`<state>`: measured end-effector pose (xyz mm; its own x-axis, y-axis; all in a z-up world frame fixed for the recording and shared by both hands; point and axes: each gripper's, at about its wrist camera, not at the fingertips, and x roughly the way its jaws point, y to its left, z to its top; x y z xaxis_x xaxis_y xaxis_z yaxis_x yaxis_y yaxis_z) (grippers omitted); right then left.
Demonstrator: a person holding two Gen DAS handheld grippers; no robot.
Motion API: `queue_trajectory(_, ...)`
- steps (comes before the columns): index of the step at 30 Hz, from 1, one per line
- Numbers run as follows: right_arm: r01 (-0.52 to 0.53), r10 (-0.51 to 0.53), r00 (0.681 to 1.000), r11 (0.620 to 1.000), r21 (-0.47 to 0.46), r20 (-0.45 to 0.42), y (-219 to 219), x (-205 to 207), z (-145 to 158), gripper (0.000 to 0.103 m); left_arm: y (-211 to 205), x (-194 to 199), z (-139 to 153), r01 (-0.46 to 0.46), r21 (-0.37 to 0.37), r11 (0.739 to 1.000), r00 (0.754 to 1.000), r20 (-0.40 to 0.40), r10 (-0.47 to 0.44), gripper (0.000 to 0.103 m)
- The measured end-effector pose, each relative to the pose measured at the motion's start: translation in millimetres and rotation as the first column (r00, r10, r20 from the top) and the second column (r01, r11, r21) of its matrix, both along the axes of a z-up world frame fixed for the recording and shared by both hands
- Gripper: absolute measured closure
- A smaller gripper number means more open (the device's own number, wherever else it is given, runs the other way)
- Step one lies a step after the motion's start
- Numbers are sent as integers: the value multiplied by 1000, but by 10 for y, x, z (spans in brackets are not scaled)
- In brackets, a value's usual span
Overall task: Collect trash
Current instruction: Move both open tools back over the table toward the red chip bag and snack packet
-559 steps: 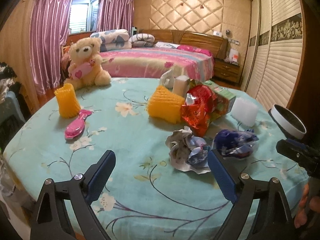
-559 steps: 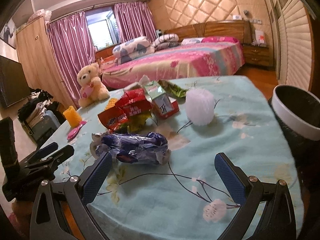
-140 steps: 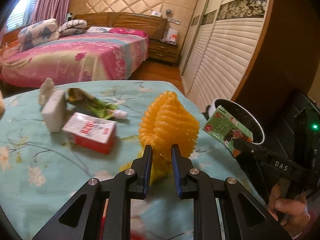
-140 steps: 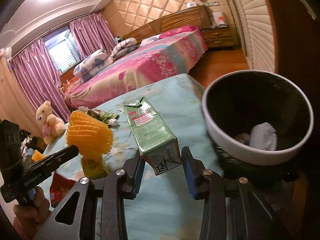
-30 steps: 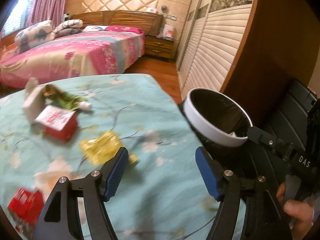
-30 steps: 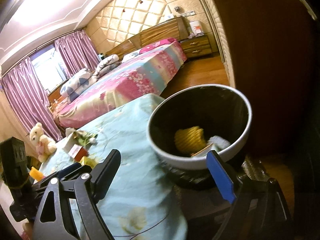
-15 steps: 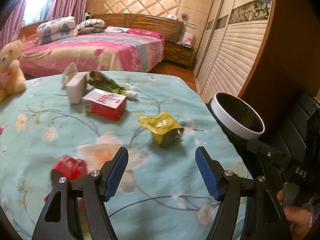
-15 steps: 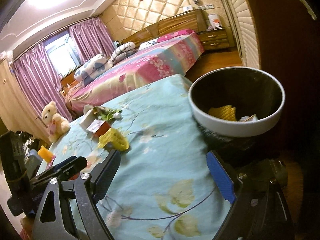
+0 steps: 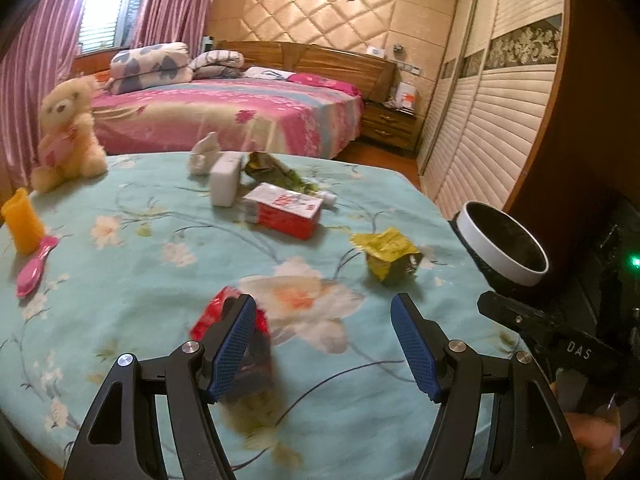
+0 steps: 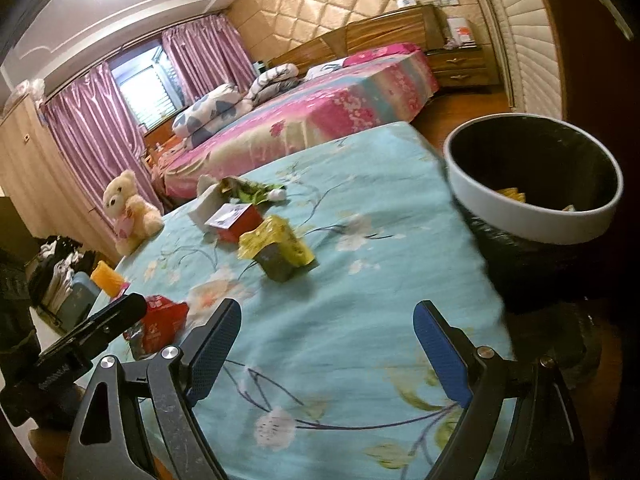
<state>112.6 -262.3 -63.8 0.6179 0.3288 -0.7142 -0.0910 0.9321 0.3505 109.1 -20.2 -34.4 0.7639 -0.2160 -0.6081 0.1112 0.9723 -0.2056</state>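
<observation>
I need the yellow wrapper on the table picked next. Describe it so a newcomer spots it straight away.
Start at the white-rimmed bin by the floral table's edge. The trash nearest it is the yellow wrapper: crumpled foil, lying alone, unlike the boxy red carton farther back.

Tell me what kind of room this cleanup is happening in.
A home bedroom, most likely. A made bed with a wooden headboard stands behind the cloth-covered table, pink curtains hang at the window, and louvred wardrobe doors line one side.
</observation>
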Motion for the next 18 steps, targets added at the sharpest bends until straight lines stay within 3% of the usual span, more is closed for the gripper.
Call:
queue_trajectory(12,-87,87,996,996,1,-25,316,150,-110,14,264,-150,-17,-65,21,998,998,-1,65,29)
queue_trajectory(18,-112,112,993,994,3,-39,397,229,-166,14,348,-91,-167,-64,30,997,997,-32,65,28)
